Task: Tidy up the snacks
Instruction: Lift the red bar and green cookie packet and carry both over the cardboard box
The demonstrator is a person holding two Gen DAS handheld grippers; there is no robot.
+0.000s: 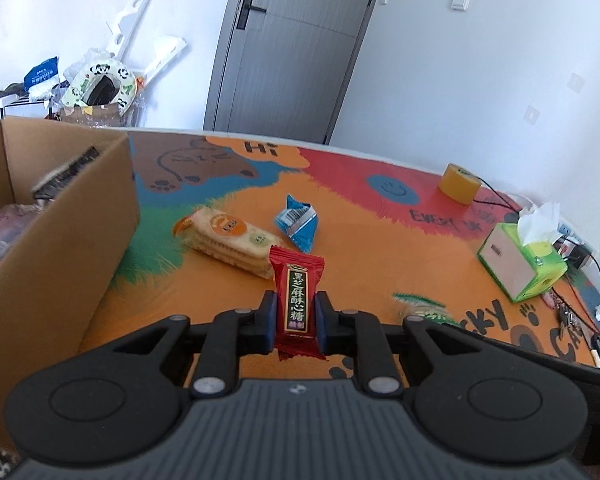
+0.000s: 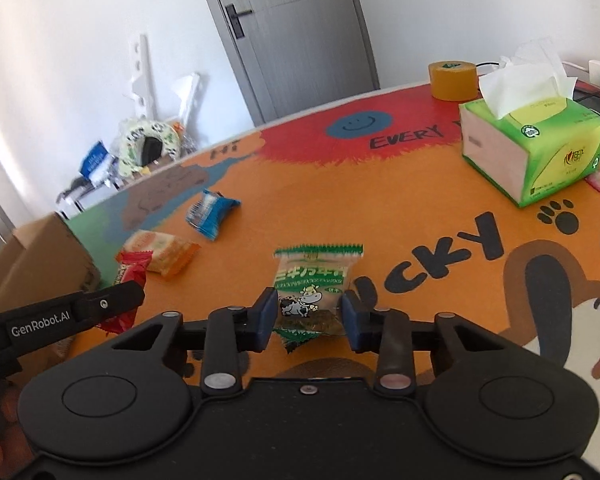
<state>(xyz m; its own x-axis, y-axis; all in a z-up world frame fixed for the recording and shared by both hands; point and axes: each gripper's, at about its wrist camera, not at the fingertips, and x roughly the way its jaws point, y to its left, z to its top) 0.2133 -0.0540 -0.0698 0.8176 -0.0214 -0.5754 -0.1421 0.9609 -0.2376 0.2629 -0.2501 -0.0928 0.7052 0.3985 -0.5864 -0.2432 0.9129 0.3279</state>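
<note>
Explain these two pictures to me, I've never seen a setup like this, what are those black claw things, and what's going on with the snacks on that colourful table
There is no robot arm: a person holds a two-finger gripper in each hand, each with a camera looking along its fingers. One picture is the left gripper's view, the other the right's.

The left gripper is shut on a red candy packet, lifted off the table. The right gripper has its pads against a green-and-white snack packet with a cow on it.

Still lying on the table are a cracker pack and a blue packet. A cardboard box stands at the left, apparently for the snacks. A tissue box and a yellow tape roll sit farther off.
</note>
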